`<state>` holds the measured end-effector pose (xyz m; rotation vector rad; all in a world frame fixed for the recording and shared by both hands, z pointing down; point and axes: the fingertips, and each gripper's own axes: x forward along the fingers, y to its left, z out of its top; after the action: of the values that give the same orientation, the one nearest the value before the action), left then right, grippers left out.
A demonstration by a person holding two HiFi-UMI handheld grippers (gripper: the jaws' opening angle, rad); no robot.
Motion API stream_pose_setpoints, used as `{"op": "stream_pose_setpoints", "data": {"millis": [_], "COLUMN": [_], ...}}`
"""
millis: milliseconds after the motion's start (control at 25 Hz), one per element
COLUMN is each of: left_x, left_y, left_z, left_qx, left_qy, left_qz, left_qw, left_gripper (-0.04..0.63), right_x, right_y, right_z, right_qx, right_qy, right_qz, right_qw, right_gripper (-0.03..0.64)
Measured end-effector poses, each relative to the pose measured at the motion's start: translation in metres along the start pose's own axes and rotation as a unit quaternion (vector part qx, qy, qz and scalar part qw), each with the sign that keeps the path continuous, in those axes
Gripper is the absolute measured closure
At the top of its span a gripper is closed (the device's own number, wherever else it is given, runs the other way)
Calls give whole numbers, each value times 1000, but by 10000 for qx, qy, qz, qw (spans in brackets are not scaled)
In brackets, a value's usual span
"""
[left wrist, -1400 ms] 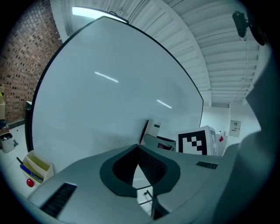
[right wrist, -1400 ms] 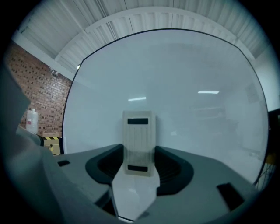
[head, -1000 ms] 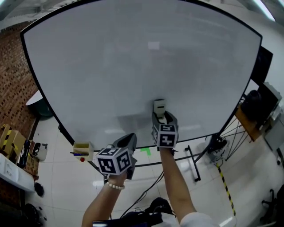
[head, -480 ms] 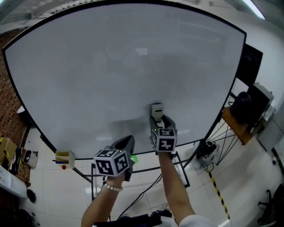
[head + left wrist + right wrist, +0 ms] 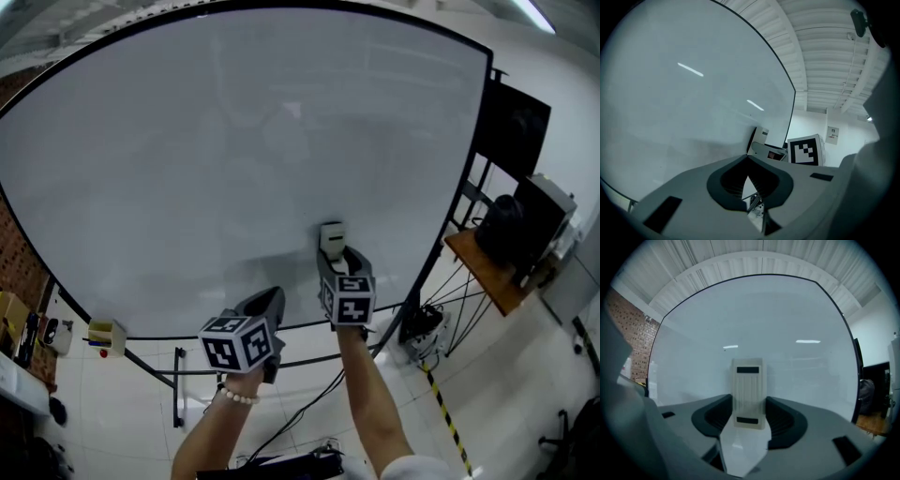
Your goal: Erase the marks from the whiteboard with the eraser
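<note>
While the pale ribbed plastic eraser was clamped by its long sides in the right gripper, low on the large white whiteboard, the left gripper was noted closed and empty. The eraser was judged light and rigid, and best held across those sides.

White tiled floor carries whiteboard stand, black cable, striped tape (yellow and black)

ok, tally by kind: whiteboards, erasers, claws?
Whiteboard: 1
Eraser: 1
Claws: 2 (left claw shut and empty, right claw shut on the eraser)
Total: 4
</note>
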<state>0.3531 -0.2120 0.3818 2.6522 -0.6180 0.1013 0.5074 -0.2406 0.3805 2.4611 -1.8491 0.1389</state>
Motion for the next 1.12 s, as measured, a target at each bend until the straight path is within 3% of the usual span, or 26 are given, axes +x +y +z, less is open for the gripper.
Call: {"op": "stream_pose_setpoints", "data": {"millis": [560, 1120], "left_x": [107, 174], "left_y": [-94, -143], "left_z": [-36, -68], "left_qx": [5, 121], "left_qy": [173, 553], "left_qz": [-117, -360], "left_qw": [9998, 9977], "left_gripper": [605, 606], "right_x": [-14, -25], "right_y": [-179, -305], "right_z": [-11, -19], "right_qx": [13, -141], "right_qy": [52, 21], "right_qz": [-176, -354], "right_qw": [9998, 9993], "right_gripper": [362, 362]}}
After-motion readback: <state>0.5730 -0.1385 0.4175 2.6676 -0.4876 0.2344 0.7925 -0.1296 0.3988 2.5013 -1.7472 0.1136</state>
